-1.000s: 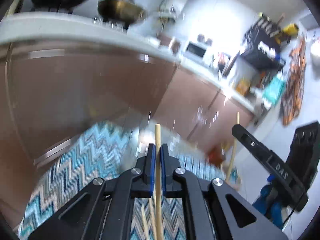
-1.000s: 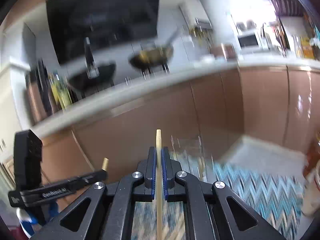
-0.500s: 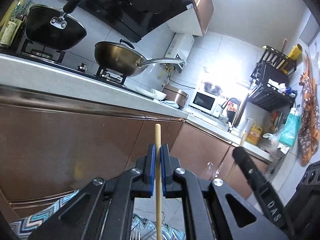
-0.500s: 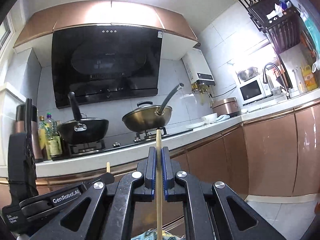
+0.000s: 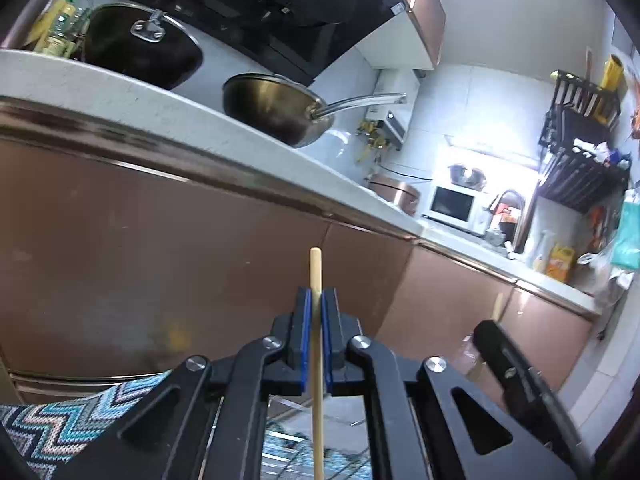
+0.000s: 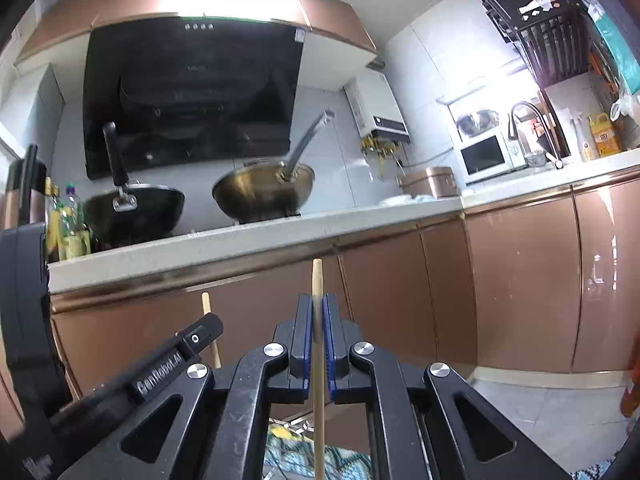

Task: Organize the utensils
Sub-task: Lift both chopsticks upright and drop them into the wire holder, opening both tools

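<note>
The left gripper (image 5: pixel 315 312) is clamping a thin pale wooden chopstick (image 5: pixel 316 276) upright between its blue pads; the right gripper (image 6: pixel 317 316) is pinching a second wooden chopstick (image 6: pixel 317 280) likewise. Both are facing copper-brown cabinet doors (image 6: pixel 520 280), seemingly above a zigzag-patterned cloth (image 5: pixel 52 420).
</note>
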Demonstrator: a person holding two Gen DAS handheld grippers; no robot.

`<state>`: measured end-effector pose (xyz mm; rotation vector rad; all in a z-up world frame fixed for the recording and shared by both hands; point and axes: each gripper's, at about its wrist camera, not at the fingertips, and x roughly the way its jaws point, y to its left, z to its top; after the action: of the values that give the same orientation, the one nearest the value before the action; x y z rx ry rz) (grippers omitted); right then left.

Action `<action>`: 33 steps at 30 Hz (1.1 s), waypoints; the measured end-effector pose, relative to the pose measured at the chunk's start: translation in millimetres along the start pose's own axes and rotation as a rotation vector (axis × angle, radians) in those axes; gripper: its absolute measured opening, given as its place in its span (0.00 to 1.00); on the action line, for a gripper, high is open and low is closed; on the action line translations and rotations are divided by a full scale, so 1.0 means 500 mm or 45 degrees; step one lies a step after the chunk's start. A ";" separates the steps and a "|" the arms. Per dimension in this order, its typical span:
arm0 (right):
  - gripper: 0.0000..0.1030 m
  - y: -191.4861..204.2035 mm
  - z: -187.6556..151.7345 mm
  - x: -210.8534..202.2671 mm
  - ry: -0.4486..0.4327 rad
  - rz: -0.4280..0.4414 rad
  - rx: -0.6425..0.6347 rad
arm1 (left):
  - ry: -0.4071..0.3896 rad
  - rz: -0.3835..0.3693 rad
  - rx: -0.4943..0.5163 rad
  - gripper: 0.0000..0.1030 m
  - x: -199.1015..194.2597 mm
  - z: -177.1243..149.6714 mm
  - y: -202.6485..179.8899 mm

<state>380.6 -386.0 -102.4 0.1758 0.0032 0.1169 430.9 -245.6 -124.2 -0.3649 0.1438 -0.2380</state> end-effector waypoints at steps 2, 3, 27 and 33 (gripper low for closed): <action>0.06 0.000 -0.007 -0.004 0.011 -0.013 -0.009 | 0.017 0.012 -0.010 0.05 0.000 -0.011 0.010; 0.06 -0.001 -0.011 -0.006 0.019 -0.015 -0.006 | 0.023 0.018 -0.011 0.05 -0.001 -0.019 0.015; 0.29 -0.001 -0.016 -0.075 0.069 -0.050 0.052 | 0.162 -0.023 0.099 0.29 -0.057 -0.032 0.023; 0.34 0.023 0.001 -0.097 0.063 -0.062 0.017 | 0.165 -0.006 0.136 0.32 -0.083 -0.023 0.012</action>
<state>331.1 -380.2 -100.0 0.1858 0.0573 0.0726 390.2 -233.3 -133.1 -0.2435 0.2571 -0.2733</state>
